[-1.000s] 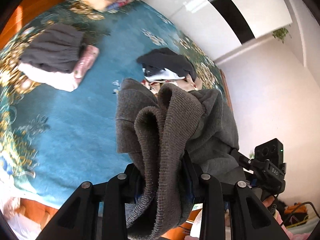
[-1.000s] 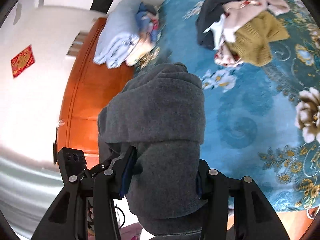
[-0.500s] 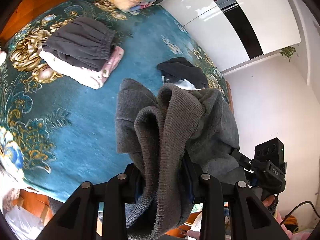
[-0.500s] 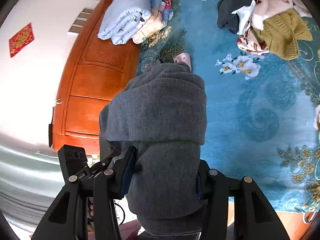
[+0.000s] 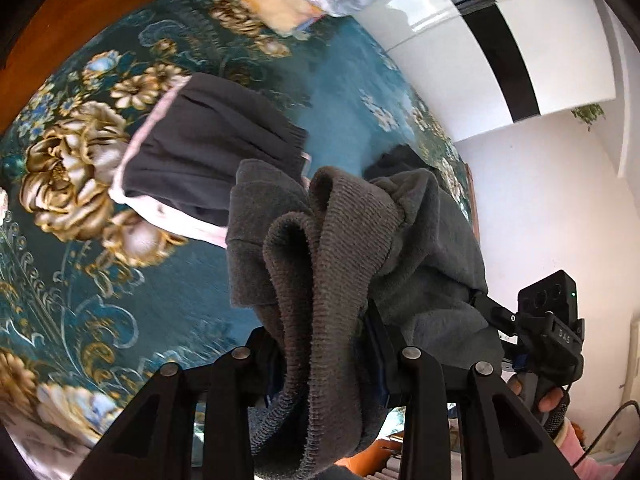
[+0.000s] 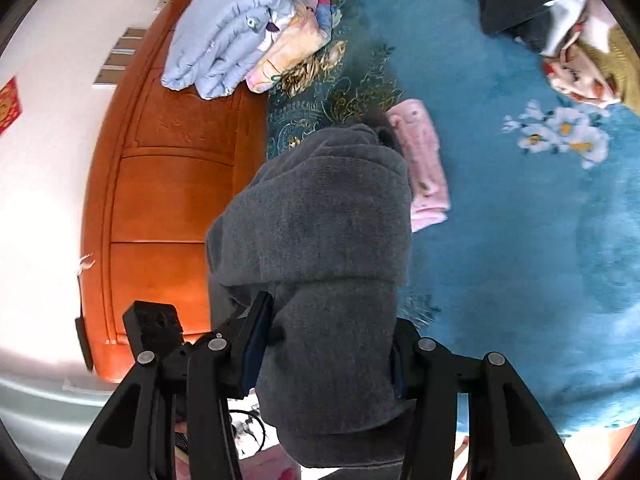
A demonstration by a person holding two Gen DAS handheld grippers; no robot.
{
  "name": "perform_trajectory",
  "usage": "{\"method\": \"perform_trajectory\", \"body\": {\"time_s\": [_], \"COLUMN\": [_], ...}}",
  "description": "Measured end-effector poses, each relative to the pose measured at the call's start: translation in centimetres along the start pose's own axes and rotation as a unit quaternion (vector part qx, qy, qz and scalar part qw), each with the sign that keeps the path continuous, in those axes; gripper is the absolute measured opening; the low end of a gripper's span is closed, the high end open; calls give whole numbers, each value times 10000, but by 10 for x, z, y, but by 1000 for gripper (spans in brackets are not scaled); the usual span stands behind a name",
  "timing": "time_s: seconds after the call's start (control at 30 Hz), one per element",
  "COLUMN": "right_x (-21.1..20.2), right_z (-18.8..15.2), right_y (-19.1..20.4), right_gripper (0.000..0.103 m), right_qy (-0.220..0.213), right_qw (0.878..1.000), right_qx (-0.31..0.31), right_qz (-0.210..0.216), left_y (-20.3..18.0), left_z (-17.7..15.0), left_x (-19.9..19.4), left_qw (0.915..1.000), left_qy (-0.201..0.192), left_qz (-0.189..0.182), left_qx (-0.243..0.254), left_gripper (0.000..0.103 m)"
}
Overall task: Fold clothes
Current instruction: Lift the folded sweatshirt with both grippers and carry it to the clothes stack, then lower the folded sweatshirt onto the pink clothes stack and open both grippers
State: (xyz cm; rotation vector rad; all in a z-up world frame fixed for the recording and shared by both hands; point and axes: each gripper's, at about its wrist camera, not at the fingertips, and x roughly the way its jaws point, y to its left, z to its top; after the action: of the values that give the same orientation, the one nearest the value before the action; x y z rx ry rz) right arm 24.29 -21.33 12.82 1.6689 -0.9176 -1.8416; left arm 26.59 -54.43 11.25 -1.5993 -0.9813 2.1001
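Grey sweater (image 5: 340, 248) is pinched by left claw (image 5: 324, 354) and right claw (image 6: 328, 354) — now carried nearer the folded stack (image 5: 208, 152) — placement judged imminent.

My left hand-held gripper (image 5: 320, 344): matte black angular fingers, round silver screws, blue pads inside. Right hand-held gripper (image 6: 326, 360): same build. Right hand (image 5: 550, 400): bare fingertips, dark knit cuff, pink sleeve (image 5: 574, 446); black camera block marked "DAS", green LED.
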Motion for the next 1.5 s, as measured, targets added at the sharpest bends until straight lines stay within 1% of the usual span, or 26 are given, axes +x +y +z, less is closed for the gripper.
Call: {"method": "perform_trajectory", "body": {"time_s": [0.17, 0.27, 0.43, 0.57, 0.63, 0.73, 0.77, 0.83, 0.87, 0.9, 0.97, 1.03, 1.07, 1.1, 1.17, 1.27, 1.33, 1.37, 1.4, 1.43, 1.5], "right_x": [55, 79, 120, 145, 158, 178, 185, 197, 203, 206, 210, 212, 213, 213, 211, 197, 182, 171, 164, 159, 156], "right_z": [27, 46, 90, 125, 140, 158, 163, 171, 174, 176, 177, 174, 173, 171, 169, 167, 165, 164, 162, 161, 158], "right_y": [19, 27, 45, 55, 57, 53, 50, 43, 40, 35, 23, 14, 10, 8, 8, 18, 30, 41, 52, 65, 94], "right_gripper": [52, 52, 52, 52, 52, 52, 52, 52, 52, 52, 52, 52, 52, 52, 52, 52, 52, 52, 52, 52, 52], "right_qy": [266, 332, 521, 609, 653, 726, 751, 794, 816, 840, 899, 959, 987, 1010, 1019, 905, 651, 418, 291, 205, 121], "right_qw": [9993, 9986, 9972, 9957, 9947, 9930, 9923, 9900, 9890, 9884, 9880, 9879, 9878, 9877, 9881, 9892, 9883, 9865, 9843, 9810, 9720], "right_qx": [89, 76, -104, -214, -270, -319, -331, -379, -392, -372, -249, -150, -121, -99, -115, -280, -545, -772, -1006, -1289, -1887], "right_qz": [-266, -400, -522, -659, -741, -875, -929, -1099, -1172, -1208, -1231, -1208, -1201, -1189, -1145, -1121, -1266, -1383, -1419, -1434, -1395], "left_y": [45, 54, 68, 72, 78, 97, 106, 120, 128, 137, 150, 158, 160, 162, 163, 149, 139, 131, 124, 117, 112], "left_z": [39, 64, 124, 171, 185, 204, 209, 215, 215, 215, 214, 210, 209, 209, 208, 202, 197, 194, 191, 188, 181], "left_x": [9, 15, 24, 34, 41, 58, 65, 77, 82, 87, 92, 91, 90, 86, 73, 37, 13, 6, 0, -3, 1], "left_qw": [9994, 9994, 9995, 9993, 9991, 9990, 9988, 9980, 9975, 9968, 9953, 9944, 9937, 9932, 9928, 9937, 9928, 9930, 9928, 9929, 9942], "left_qy": [155, 214, 167, 128, 145, 202, 230, 309, 333, 357, 364, 341, 348, 327, 194, -273, -582, -668, -753, -824, -874], "left_qz": [-5, 102, 250, 330, 359, 387, 410, 445, 443, 442, 387, 264, 284, 335, 391, 563, 676, 732, 786, 762, 501], "left_qx": [-313, -249, -59, 106, 160, 25, -99, -326, -447, -568, -807, -969, -1023, -1067, -1115, -925, -794, -646, -499, -393, -377], "left_gripper": [37, 37, 37, 37, 37, 37, 37, 37, 39, 42, 43, 51, 57, 59, 61, 64, 64, 64, 64, 64, 64]}}
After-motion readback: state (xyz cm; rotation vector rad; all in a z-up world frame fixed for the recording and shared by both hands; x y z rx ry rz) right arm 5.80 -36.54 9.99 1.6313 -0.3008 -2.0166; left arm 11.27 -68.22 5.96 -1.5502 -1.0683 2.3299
